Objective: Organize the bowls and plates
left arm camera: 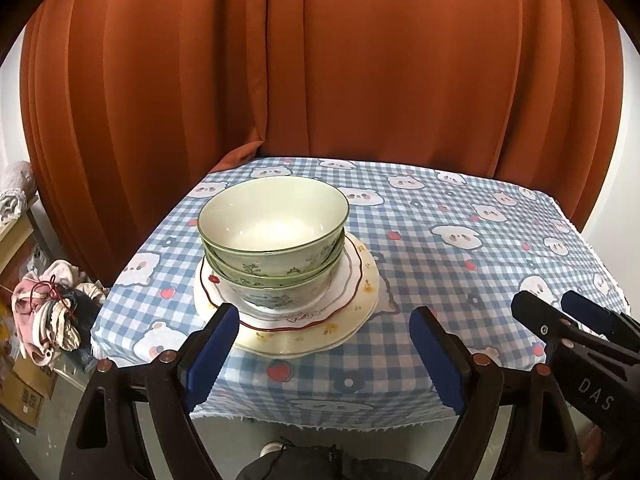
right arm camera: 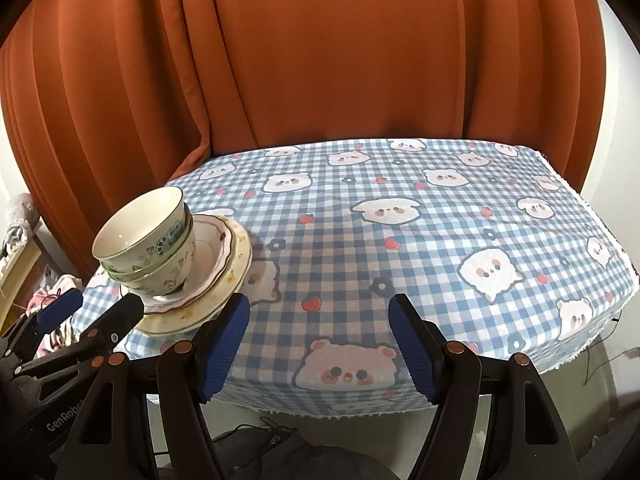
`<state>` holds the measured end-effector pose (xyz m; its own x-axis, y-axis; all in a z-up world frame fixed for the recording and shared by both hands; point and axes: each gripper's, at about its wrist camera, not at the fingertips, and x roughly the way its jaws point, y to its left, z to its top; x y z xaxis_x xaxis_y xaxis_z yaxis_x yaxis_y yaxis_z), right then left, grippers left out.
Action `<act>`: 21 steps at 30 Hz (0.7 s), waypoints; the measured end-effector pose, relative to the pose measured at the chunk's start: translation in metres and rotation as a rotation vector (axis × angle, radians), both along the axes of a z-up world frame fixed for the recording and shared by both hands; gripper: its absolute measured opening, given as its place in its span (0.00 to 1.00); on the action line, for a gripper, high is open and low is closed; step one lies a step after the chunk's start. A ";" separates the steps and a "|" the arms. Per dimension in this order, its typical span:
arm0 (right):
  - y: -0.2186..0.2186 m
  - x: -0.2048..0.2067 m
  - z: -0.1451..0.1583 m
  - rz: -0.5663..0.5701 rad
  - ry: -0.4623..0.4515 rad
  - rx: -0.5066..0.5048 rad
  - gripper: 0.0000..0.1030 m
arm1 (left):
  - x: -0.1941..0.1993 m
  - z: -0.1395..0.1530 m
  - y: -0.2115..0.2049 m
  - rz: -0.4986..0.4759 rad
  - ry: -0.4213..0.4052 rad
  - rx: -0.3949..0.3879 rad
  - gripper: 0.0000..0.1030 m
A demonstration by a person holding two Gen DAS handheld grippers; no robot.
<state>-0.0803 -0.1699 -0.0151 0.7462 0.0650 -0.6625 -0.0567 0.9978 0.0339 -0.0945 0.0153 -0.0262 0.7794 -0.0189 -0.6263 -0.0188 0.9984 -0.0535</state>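
The left gripper (left arm camera: 324, 344) hangs just short of the near table edge with its blue-padded fingers (left arm camera: 212, 354) spread wide and nothing between them; the pads straddle the near rim of the crockery stack without touching it, a stance that suits an approach to the stack rather than a grip. The right gripper (right arm camera: 318, 344) sits to the right of the left one, likewise at the near edge, its fingers (right arm camera: 224, 350) spread and empty, aimed at bare checked tablecloth (right arm camera: 400, 240); it appears held clear so that it does not crowd the stack. In the left wrist view the right gripper (left arm camera: 560, 312) shows at the right margin, jaws apart. The task's ware stands on the near-left part of the table: a cream scalloped plate (left arm camera: 352, 320) with small yellow flowers lies at the bottom, a white plate with a red wavy rim (left arm camera: 348, 276) lies on it, and three nested green floral bowls (left arm camera: 276, 248) stand upright on that, the top bowl (left arm camera: 274, 216) empty. Large flat pieces below and deep pieces above keep the load stable, and nesting saves room. Judged from this layout, the ware is already gathered into one pile, so the sorting looks largely complete or due for separation into plate and bowl groups; which of the two cannot be told. Beyond the far edge hangs a rust-orange curtain (left arm camera: 320, 60), and a bundle of clothing (left arm camera: 44, 312) lies off the left side, below table level
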 end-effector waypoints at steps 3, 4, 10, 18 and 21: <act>-0.001 -0.002 0.001 -0.004 -0.003 -0.001 0.73 | -0.003 0.002 -0.001 -0.006 -0.013 0.003 0.90; 0.000 -0.002 0.002 -0.003 -0.005 -0.002 0.73 | -0.004 0.003 -0.001 -0.007 -0.017 0.004 0.90; -0.001 -0.005 0.004 0.000 -0.014 -0.006 0.73 | -0.005 0.004 -0.002 -0.009 -0.022 0.008 0.91; -0.002 -0.006 0.007 -0.009 -0.021 -0.007 0.73 | -0.007 0.006 -0.004 -0.015 -0.027 0.010 0.96; -0.004 -0.006 0.007 -0.019 -0.020 -0.009 0.74 | -0.007 0.007 -0.005 -0.019 -0.028 0.013 0.97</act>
<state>-0.0862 -0.1741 -0.0077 0.7604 0.0444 -0.6480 -0.0380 0.9990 0.0239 -0.1010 0.0103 -0.0193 0.7962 -0.0264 -0.6045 0.0019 0.9992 -0.0412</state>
